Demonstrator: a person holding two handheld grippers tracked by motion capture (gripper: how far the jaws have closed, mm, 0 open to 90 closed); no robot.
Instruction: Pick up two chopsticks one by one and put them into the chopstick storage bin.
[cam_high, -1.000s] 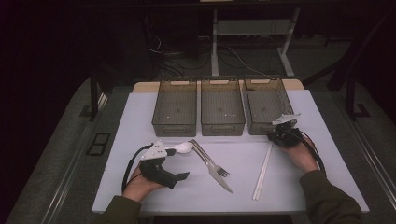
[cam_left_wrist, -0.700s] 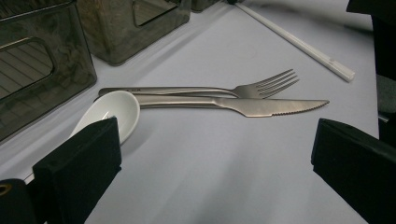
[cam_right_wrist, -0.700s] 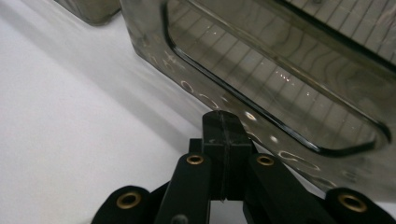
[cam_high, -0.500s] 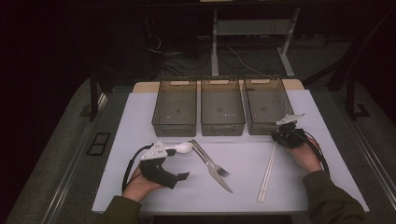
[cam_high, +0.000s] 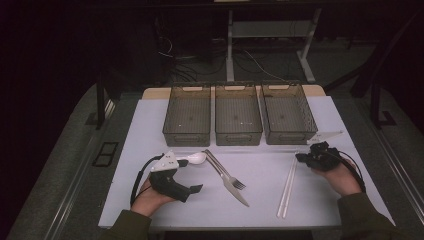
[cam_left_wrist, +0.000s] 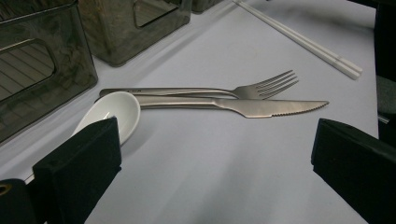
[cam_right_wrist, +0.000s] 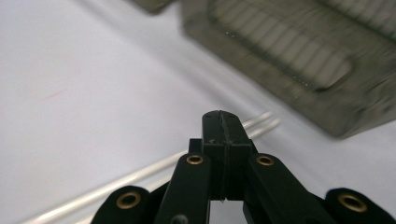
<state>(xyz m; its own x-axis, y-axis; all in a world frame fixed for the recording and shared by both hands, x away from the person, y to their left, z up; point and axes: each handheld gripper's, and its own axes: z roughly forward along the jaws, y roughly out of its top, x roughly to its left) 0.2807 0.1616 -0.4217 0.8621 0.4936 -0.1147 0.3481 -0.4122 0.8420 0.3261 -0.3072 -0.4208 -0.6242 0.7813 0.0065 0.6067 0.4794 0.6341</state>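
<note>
A white spoon (cam_high: 192, 158) (cam_left_wrist: 112, 112), a steel fork (cam_high: 225, 172) (cam_left_wrist: 261, 86) and a steel knife (cam_high: 235, 187) (cam_left_wrist: 261, 106) lie on the white table cover, left of the middle. A pair of white chopsticks (cam_high: 287, 187) (cam_left_wrist: 303, 42) (cam_right_wrist: 116, 184) lies to the right. My left gripper (cam_high: 192, 175) (cam_left_wrist: 217, 128) rests open beside the spoon, its jaws wide apart with nothing between them. My right gripper (cam_high: 300, 157) (cam_right_wrist: 222, 116) is shut, its tips over the chopsticks' far end; I see nothing held between the jaws.
Three dark see-through bins stand side by side at the back: left (cam_high: 186, 137) (cam_left_wrist: 42, 70), middle (cam_high: 238, 137), right (cam_high: 289, 137) (cam_right_wrist: 303, 60). The table cover's front edge (cam_high: 240, 227) runs just ahead of the person's sleeves.
My right gripper has moved back from the front of the right bin toward the person, down to the chopsticks' far end. The left gripper has stayed put.
</note>
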